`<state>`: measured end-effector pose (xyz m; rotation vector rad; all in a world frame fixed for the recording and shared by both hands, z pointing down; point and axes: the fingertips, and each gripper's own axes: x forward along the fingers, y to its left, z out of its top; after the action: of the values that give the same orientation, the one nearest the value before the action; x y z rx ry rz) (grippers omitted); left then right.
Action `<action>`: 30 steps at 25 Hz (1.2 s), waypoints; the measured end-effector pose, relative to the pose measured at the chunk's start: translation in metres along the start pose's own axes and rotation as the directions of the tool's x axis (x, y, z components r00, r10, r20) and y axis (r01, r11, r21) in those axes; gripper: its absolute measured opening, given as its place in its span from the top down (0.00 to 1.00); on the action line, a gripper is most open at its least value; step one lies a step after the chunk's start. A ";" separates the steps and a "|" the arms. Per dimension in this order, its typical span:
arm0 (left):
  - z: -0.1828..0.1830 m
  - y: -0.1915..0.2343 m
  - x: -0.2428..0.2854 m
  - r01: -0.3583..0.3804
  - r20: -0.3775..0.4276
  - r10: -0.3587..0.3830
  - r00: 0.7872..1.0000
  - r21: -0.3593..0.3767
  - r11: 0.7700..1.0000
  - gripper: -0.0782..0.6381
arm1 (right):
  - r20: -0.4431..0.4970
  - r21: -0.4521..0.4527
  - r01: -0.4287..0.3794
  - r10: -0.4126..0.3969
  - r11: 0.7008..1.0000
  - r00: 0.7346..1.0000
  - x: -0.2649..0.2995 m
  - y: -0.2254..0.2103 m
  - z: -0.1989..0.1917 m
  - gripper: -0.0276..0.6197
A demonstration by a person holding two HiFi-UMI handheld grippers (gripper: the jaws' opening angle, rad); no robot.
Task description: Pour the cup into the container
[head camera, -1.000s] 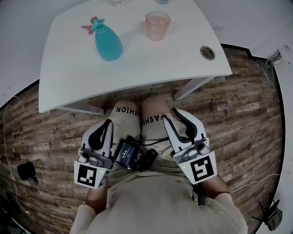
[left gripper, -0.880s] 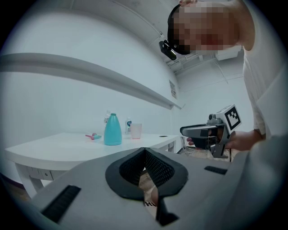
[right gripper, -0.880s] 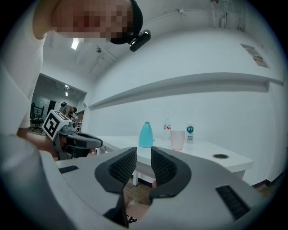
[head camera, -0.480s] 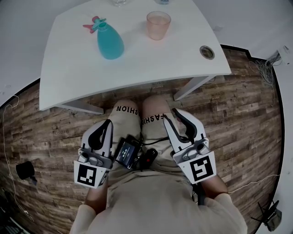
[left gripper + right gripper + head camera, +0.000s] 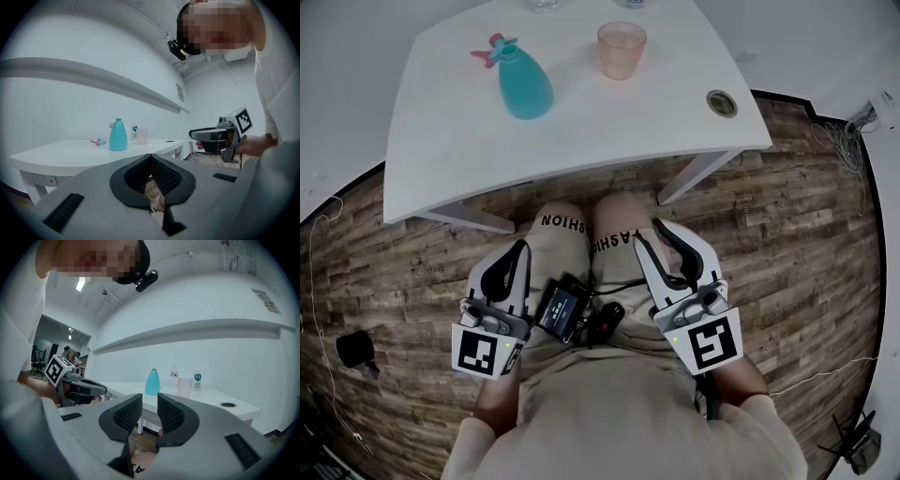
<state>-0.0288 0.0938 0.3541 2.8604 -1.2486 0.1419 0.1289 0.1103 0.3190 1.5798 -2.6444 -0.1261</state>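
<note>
A translucent pink cup [image 5: 621, 49] stands upright at the far side of the white table [image 5: 581, 131]; it also shows in the gripper views [image 5: 142, 136] [image 5: 184, 387]. A teal bottle [image 5: 523, 84] stands to its left [image 5: 118, 135] [image 5: 152, 382]. Both grippers rest over the person's lap, well short of the table and far from the cup. My left gripper [image 5: 517, 251] is shut and empty, its pads meeting at the tip [image 5: 151, 157]. My right gripper [image 5: 656, 239] is shut too, holding nothing, with only a thin slit between its pads [image 5: 150, 399].
A pink and teal spray head [image 5: 492, 52] lies left of the bottle. A clear glass [image 5: 544, 5] and small bottles [image 5: 197, 379] stand at the table's far edge. A cable hole [image 5: 722, 103] sits near the right corner. A black device [image 5: 562, 314] lies on the lap. Wooden floor surrounds the table.
</note>
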 end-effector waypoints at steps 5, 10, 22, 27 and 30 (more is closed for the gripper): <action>0.001 -0.007 0.000 0.010 -0.014 -0.010 1.000 0.006 1.000 0.88 | 0.004 0.010 0.007 -0.007 1.000 1.000 -0.007 -0.002 0.003 0.83; 0.003 -0.004 0.000 0.008 -0.009 -0.008 1.000 0.016 1.000 0.88 | 0.000 0.010 0.011 -0.011 1.000 1.000 -0.005 -0.005 0.000 0.83; 0.000 0.017 -0.010 -0.017 0.023 0.017 1.000 -0.015 1.000 0.88 | -0.020 -0.013 -0.005 0.005 1.000 1.000 0.012 0.007 0.005 0.83; 0.006 0.019 -0.005 -0.006 0.036 0.007 0.999 -0.022 1.000 0.88 | -0.027 -0.016 0.000 -0.001 1.000 1.000 0.016 0.007 0.011 0.83; 0.008 0.017 0.004 0.005 0.035 -0.005 0.999 -0.021 1.000 0.88 | -0.027 -0.016 0.005 -0.005 1.000 1.000 0.019 0.002 0.010 0.83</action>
<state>-0.0383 0.0789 0.3465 2.8601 -1.2408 0.0780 0.1175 0.0946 0.3094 1.5721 -2.6128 -0.1252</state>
